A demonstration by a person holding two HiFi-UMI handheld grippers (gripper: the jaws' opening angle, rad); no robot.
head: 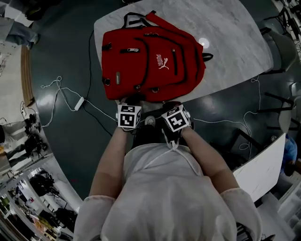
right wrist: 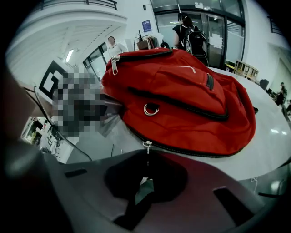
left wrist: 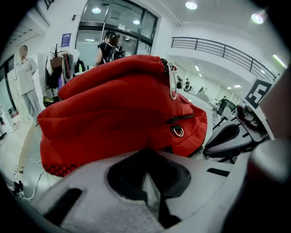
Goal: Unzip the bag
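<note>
Right gripper view shows the right tongs [right wrist: 146, 181] pinched shut on the zipper pull [right wrist: 147, 146] of the red backpack [right wrist: 182, 91], while the left tongs [left wrist: 152, 184] clamp its near edge and nothing is unzipped yet.

One bag [head: 150, 63], one table [head: 235, 42], two grippers: left [head: 131, 101], right [head: 168, 106].

A pale marble tabletop [head: 225, 42] stands on a dark, glossy floor [head: 70, 136] strewn with white cables [head: 61, 92]. Beyond it, tall glass doors [left wrist: 113, 27], white walls, a railed balcony [left wrist: 218, 48] and round ceiling lights [left wrist: 191, 5] shape a bright hall.
</note>
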